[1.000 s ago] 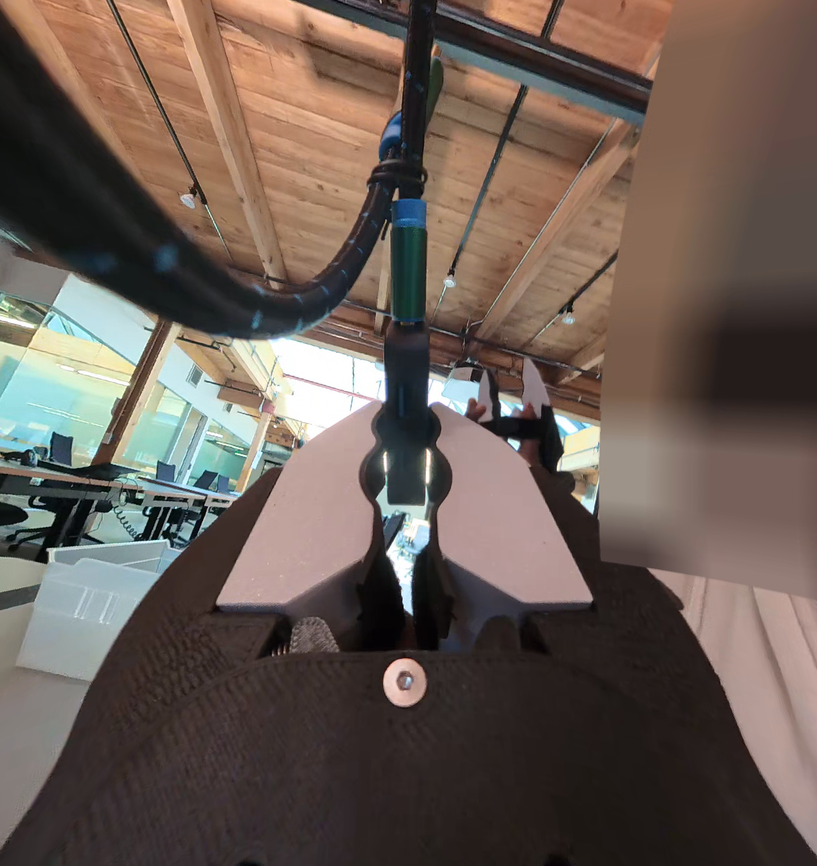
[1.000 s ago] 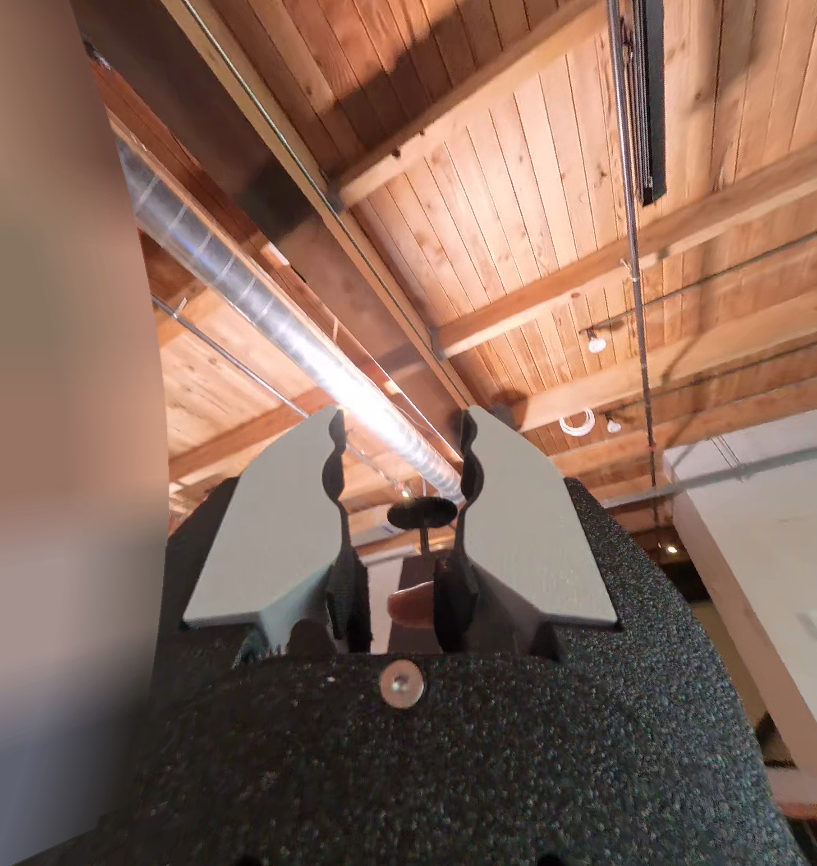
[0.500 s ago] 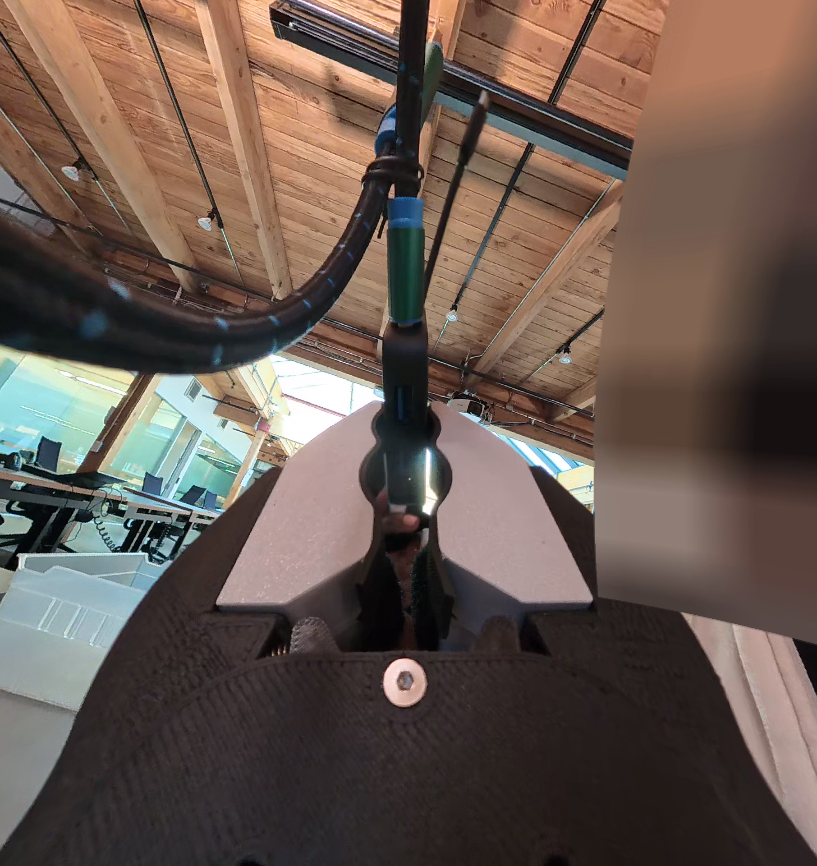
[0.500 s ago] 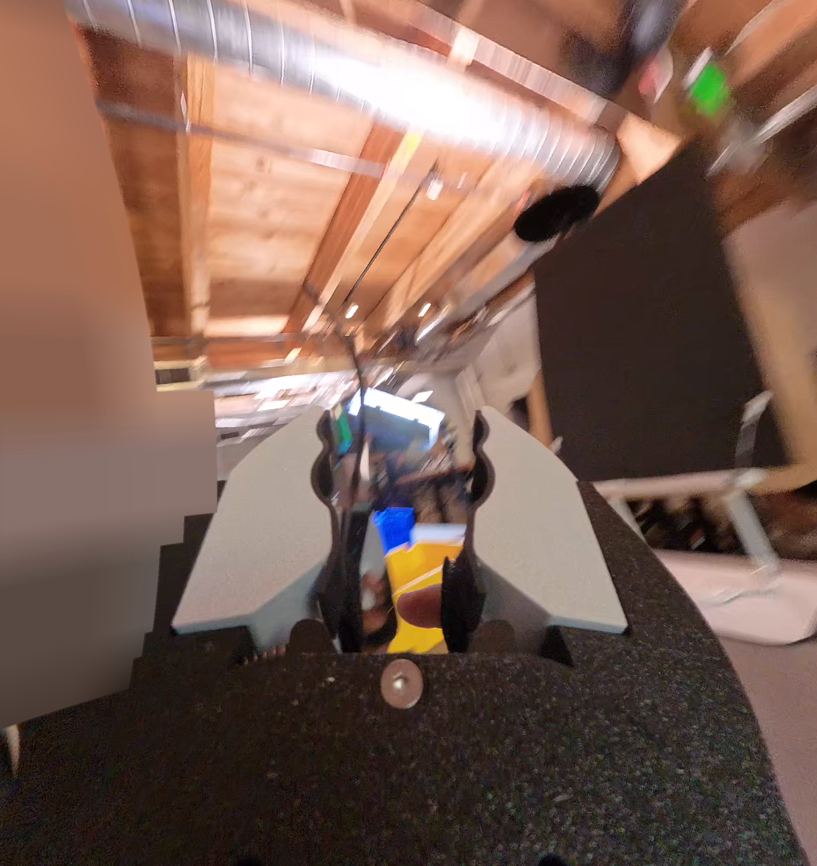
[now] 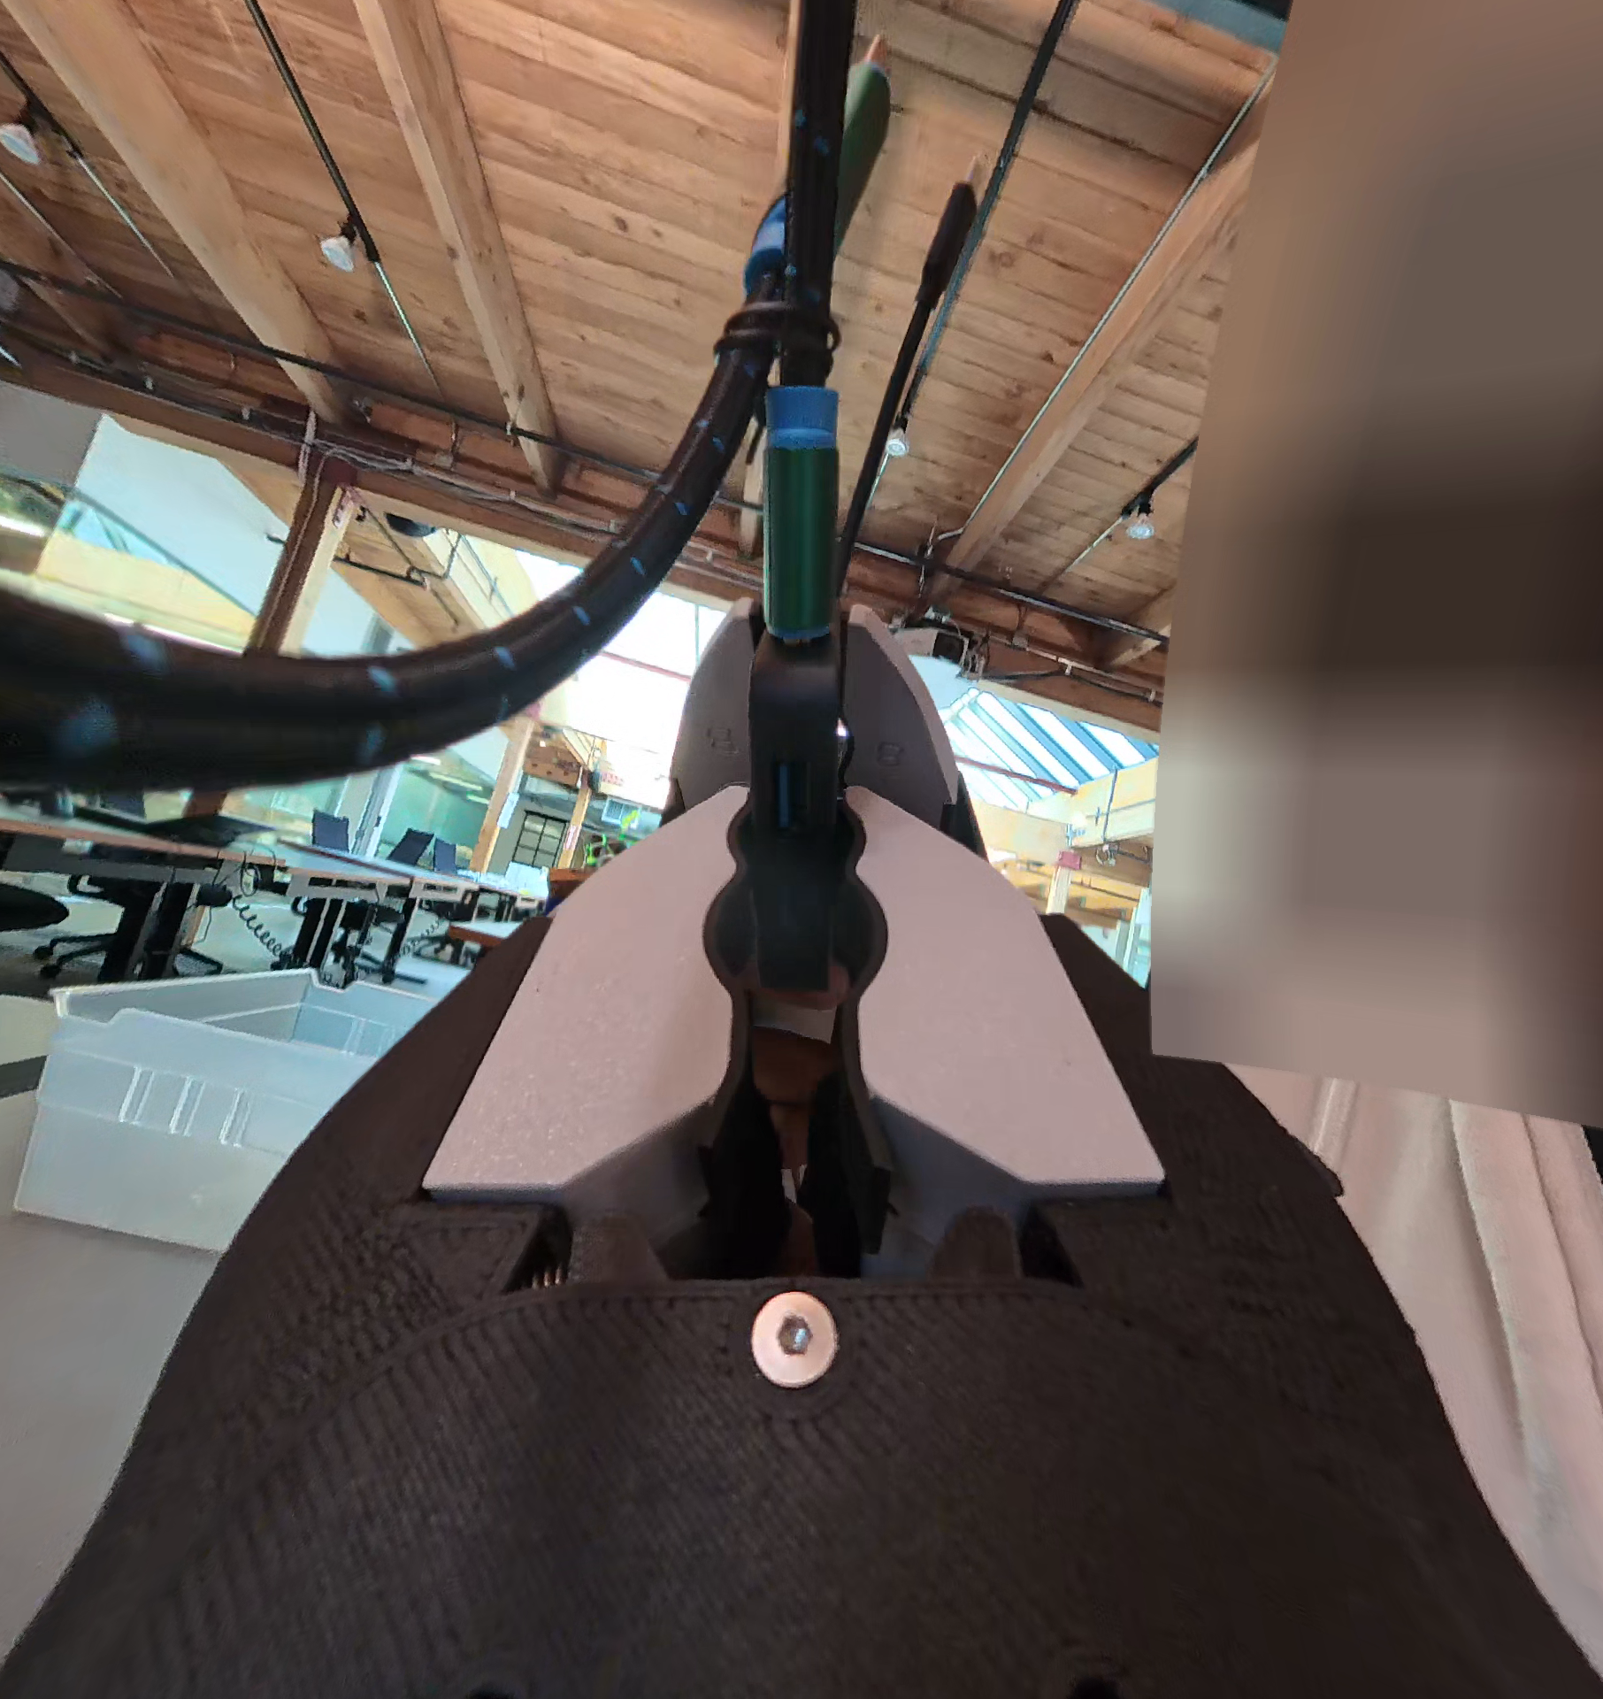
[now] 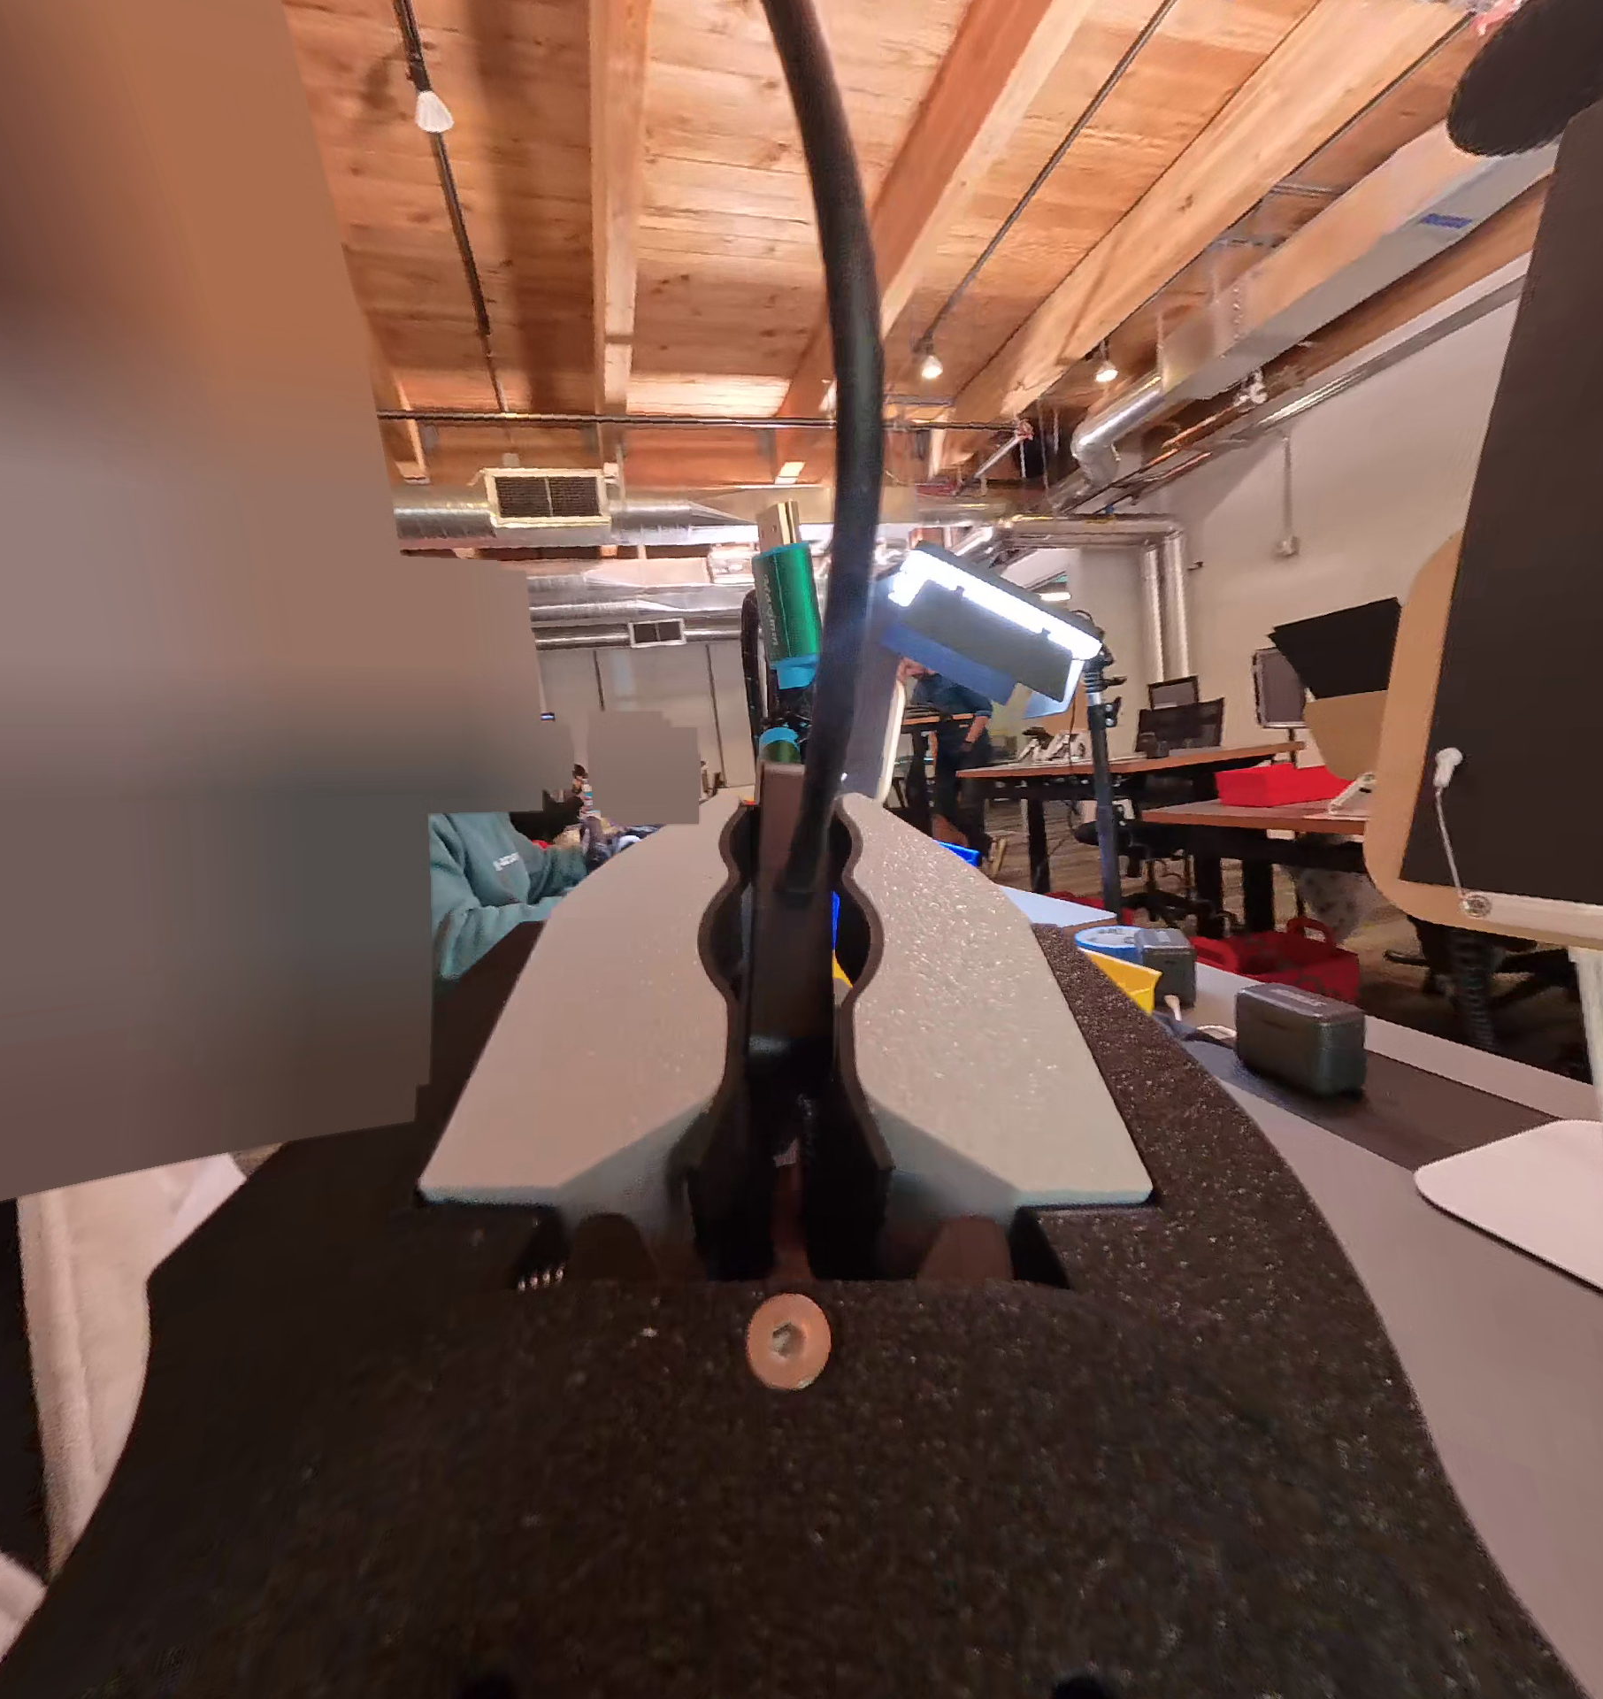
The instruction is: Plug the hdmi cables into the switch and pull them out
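A clear bin [image 5: 182, 1085] sits on the surface, contents hidden. The left gripper [image 5: 793, 883] is clamped on the switch [image 5: 793, 735], a green plug [image 5: 800, 542] in its top. The right gripper [image 6: 793, 883] pinches the same switch [image 6: 784, 919] from the opposite side, beside a black cable [image 6: 848, 368]

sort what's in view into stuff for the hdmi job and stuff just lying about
Job:
- switch
- green plug, seated in the switch
- braided cable
- loose plug
- left hand-held gripper and right hand-held gripper, both shut on the switch

Lying about:
- white bin
- light panel
- grey case
- tape roll
- red bin
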`<state>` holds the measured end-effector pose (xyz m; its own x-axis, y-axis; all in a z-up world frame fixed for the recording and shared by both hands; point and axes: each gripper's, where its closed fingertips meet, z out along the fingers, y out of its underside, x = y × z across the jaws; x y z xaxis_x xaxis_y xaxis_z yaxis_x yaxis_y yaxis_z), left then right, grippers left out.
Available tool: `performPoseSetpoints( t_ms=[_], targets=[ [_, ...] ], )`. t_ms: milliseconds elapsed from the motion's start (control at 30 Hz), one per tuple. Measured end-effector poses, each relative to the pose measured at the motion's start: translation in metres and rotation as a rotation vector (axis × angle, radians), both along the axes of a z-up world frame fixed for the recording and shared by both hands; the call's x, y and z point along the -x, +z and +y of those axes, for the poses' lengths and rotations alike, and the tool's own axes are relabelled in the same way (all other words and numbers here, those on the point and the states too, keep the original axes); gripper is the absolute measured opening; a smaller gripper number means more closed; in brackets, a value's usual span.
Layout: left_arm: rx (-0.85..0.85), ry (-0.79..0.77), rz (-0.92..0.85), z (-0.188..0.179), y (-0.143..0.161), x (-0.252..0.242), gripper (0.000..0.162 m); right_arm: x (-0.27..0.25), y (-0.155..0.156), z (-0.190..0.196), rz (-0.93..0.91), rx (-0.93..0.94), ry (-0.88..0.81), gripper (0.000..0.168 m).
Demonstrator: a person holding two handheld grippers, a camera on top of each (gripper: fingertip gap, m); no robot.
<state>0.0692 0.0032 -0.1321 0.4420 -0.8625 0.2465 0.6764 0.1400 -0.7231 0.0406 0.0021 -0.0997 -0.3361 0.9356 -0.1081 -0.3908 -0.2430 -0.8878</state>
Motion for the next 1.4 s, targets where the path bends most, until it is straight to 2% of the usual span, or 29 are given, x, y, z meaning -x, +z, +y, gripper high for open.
performPoseSetpoints(
  t_ms=[133, 200, 367, 467, 600, 833, 933, 1033, 1400],
  targets=[
    [0.081, -0.013, 0.086, 0.006, -0.006, -0.007, 0.019, -0.007, -0.001, 0.003, 0.029, -0.002, -0.010, 0.014],
    [0.140, 0.015, 0.178, 0.009, -0.016, -0.008, 0.030, -0.014, 0.003, 0.008, 0.059, -0.019, -0.047, 0.016],
    [0.309, 0.167, 0.412, 0.008, -0.053, 0.014, 0.041, -0.032, 0.011, 0.024, 0.090, -0.042, -0.139, 0.015],
    [0.426, 0.329, 0.577, 0.000, -0.078, 0.043, 0.044, -0.045, 0.015, 0.039, 0.087, -0.054, -0.227, 0.014],
    [0.544, 0.533, 0.784, -0.017, -0.109, 0.081, 0.045, -0.072, 0.020, 0.071, 0.035, -0.092, -0.432, 0.014],
    [0.669, 0.541, 1.044, -0.039, -0.155, 0.086, 0.050, -0.151, 0.012, 0.144, -0.144, -0.079, -0.897, 0.014],
    [0.671, 0.530, 1.067, -0.038, -0.163, 0.081, 0.050, -0.181, 0.002, 0.165, -0.204, -0.063, -1.043, 0.014],
    [0.671, 0.517, 1.055, -0.038, -0.164, 0.078, 0.050, -0.203, -0.008, 0.177, -0.238, -0.027, -1.120, 0.013],
    [0.684, 0.510, 1.014, -0.040, -0.165, 0.080, 0.049, -0.238, -0.041, 0.210, -0.389, 0.117, -1.174, 0.014]
  ],
)
